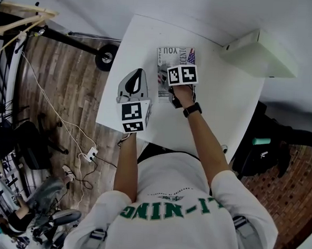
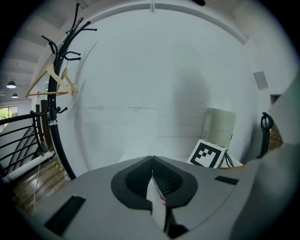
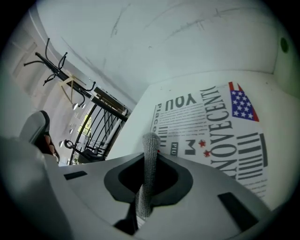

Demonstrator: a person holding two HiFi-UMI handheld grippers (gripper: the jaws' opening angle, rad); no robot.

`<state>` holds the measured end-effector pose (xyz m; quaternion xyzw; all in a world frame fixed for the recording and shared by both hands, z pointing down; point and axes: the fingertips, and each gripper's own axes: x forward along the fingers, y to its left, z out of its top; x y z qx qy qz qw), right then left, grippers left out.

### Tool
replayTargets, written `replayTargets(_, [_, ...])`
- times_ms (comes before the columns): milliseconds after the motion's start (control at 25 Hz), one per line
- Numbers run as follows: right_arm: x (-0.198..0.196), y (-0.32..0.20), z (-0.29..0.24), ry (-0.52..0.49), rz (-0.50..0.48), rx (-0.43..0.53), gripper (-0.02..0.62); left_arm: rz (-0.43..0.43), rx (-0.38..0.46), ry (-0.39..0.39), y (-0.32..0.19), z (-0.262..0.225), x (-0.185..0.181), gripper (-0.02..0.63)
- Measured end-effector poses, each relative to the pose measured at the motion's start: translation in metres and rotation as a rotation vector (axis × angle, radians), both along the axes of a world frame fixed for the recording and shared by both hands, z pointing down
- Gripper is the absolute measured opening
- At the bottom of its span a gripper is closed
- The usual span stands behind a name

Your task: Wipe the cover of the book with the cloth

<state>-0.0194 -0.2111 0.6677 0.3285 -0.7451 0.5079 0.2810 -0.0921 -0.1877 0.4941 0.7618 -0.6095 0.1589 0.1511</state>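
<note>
Right claw (image 3: 148,174) pinches the limp grey cloth (image 3: 150,146) over the book (image 3: 211,136). Left claw (image 2: 153,177) clamps its thin edge. Book likely light and slide-prone.

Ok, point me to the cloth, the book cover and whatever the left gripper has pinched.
cloth (image 3: 149,159): right gripper view, grey knit strip pinched between the jaws.
book (image 3: 206,126): right gripper view, middle of the printed cover.
thin white sheet (image 2: 157,206): left gripper view, its edge between the shut jaws.
</note>
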Motion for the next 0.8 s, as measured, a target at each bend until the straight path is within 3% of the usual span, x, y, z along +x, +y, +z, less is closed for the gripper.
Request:
replayTargets(440, [0.134, -0.019, -0.006, 0.118, 0.212, 0.048, 0.031, 0.036, 0.018, 0.023, -0.003, -0.006, 0.015, 0.012])
replayTargets(680, [0.138, -0.018, -0.005, 0.158, 0.220, 0.046, 0.032, 0.040, 0.027, 0.023, 0.000, -0.010, 0.016, 0.012])
replayTargets(800, [0.099, -0.006, -0.011, 0.055, 0.167, 0.023, 0.032, 0.025, 0.028, 0.018, 0.002, -0.011, 0.009, 0.012])
